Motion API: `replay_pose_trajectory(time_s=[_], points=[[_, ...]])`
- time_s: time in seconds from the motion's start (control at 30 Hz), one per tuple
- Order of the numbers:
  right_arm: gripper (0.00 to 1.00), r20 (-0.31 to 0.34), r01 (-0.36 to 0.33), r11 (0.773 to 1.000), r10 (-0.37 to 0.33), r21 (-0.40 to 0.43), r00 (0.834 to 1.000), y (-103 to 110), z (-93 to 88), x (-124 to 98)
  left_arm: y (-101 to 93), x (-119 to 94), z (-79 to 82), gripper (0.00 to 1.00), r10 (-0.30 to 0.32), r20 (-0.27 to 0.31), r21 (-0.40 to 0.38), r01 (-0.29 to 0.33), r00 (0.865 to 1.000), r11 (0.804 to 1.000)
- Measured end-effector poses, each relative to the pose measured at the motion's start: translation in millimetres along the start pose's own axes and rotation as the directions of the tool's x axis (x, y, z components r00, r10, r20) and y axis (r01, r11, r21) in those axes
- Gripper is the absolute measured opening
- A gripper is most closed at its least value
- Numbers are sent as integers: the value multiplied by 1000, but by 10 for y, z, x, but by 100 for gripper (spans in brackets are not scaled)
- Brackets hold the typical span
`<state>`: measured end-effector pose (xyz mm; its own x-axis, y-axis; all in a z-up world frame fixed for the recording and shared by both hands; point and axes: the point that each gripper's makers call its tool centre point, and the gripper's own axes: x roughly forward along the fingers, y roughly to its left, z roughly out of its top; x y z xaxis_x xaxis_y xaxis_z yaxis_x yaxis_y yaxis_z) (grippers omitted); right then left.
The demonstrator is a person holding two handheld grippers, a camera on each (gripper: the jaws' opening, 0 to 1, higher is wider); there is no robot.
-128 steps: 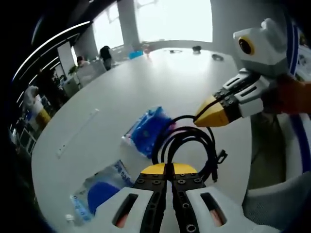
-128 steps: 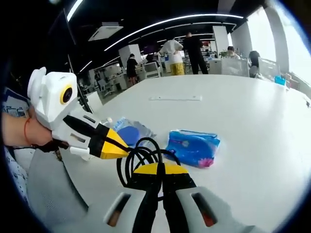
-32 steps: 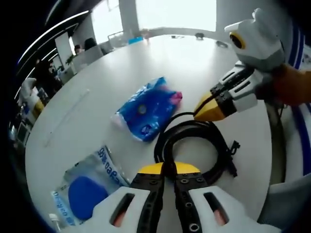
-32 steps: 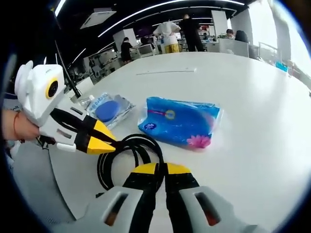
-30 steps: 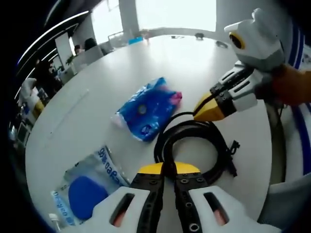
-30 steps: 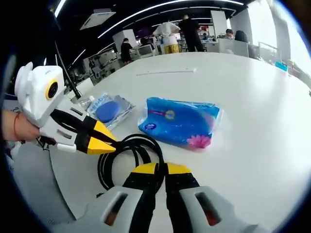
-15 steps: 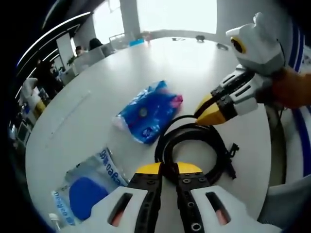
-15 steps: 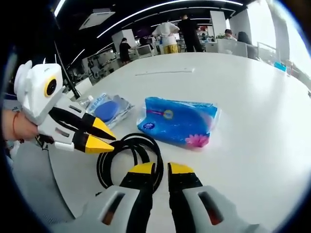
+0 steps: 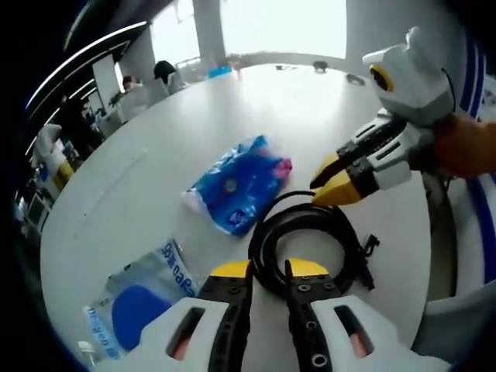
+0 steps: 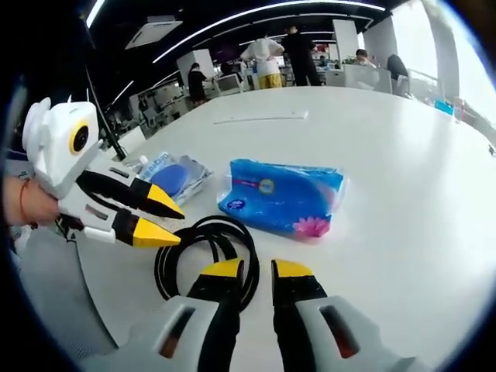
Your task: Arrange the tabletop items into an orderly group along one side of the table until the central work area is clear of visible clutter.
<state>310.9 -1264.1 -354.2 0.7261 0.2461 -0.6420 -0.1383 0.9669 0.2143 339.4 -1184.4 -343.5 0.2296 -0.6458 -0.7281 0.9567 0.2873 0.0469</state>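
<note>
Left gripper view, left tongs (image 9: 267, 268): jaws parted, released; black coiled cable (image 9: 308, 240) lying in the gap at the tips, not pinched.
Left gripper view, right tongs (image 9: 329, 182): entering from the right, yellow tips apart, poised just beside the cable's far loop; grasping nothing.
Left gripper view, items: blue tissue pack (image 9: 236, 182) just beyond the cable; clear pouch with blue pad (image 9: 139, 298) near the desk (image 9: 256, 108) edge, beside the left tongs.
Right gripper view, right tongs (image 10: 256, 270): jaws parted, released; cable (image 10: 203, 256) resting flat just ahead of the tips.
Right gripper view, left tongs (image 10: 159, 215): jaws apart, tips over the cable's rim.
Right gripper view, items: tissue pack (image 10: 280, 198), pouch (image 10: 172, 175) and cable close together near one rim of the desk.
Progress, judged: grouping largely done; wide desk centre beyond looks bare, save a thin white strip (image 10: 260, 118); small objects at far edge, too small to identify.
Remaining, judged: tidying of spacing; withdrawal of both tongs.
</note>
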Motion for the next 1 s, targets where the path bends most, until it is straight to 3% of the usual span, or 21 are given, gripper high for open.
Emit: replay_pose_trajectory(time_s=[0.53,1.0], points=[[15,17,13,1000,-13,-4,1000,8,51,-31,-10,-37,102,29,-6,49,5,6,999,1000],[19,28,11,1000,-11,-17,1000,18,99,-53,50,-107,141,33,4,66,11,-5,998,1000]])
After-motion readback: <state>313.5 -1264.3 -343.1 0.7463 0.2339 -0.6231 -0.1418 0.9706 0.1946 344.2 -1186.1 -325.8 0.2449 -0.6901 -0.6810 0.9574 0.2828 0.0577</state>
